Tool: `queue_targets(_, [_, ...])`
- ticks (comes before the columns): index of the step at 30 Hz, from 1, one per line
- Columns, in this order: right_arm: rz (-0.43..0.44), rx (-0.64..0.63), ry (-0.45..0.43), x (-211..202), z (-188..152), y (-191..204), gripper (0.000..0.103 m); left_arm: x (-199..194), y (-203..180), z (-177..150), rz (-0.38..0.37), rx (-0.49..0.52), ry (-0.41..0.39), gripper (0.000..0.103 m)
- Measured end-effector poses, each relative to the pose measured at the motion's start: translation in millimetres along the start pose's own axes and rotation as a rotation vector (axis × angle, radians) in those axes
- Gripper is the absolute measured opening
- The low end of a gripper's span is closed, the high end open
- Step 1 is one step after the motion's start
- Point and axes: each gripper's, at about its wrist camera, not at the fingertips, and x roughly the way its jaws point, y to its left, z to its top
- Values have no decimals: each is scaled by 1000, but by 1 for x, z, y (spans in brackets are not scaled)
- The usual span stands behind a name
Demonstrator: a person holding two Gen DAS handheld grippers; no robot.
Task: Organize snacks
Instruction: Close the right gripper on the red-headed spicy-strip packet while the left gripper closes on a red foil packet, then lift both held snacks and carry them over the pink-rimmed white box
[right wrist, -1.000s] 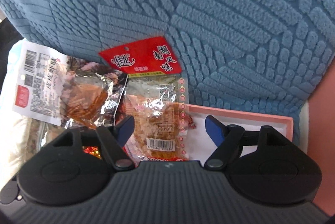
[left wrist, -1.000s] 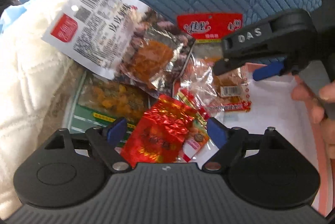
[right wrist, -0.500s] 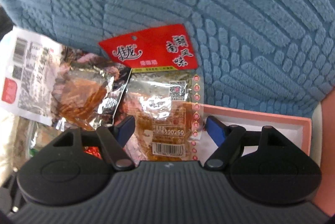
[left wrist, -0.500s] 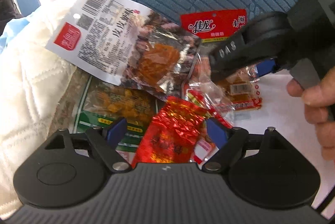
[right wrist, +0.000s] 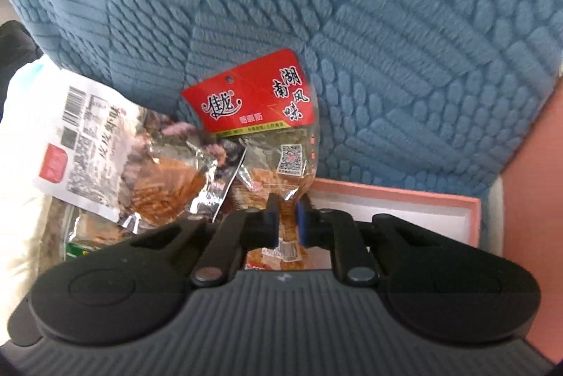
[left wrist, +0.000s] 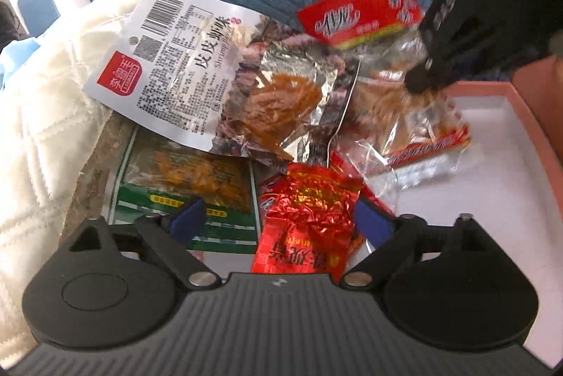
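The right gripper is clamped on the lower clear part of the red-headed snack packet; its jaws have just been closing, and the packet film is pinched between the two blue pads. In the right wrist view this packet stands tilted, with its red header card raised against the blue textured cushion. In the left wrist view the same packet is seen blurred, its header lifted clear of the other snacks, while its lower transparent end lies over the near corner of the pink-rimmed box. The left gripper is held with its jaws spread wide; they have just been opening further, and nothing is gripped. The crinkled red foil packet lies between the open fingers, but whether the pads touch it cannot be told. The white shrimp-flavour packet lies to the left of the held packet, its silver end overlapping the green-bordered packet beneath it. A cream quilted cover is seen along the left edge. The white floor of the box is bare on its right side.
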Motion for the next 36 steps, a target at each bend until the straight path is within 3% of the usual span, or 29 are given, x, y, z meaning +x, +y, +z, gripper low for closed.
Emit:
queue_targets(7, [-9,3,-36,-30,-9,0,10,3,-2,0,3,22,4,91])
queue_targets(12, [0,-16,-50,-43,-17,-5,9,4,2,1,-9,0,13,60])
queue_targets(16, [13,-22,-56,-50,-25,-8,9,2,2,-1,-11,9,2,59])
queue_targets(36, [16,-59,-85,-94,-66,2,8,-48,24,-19,-99,-199,-51,59])
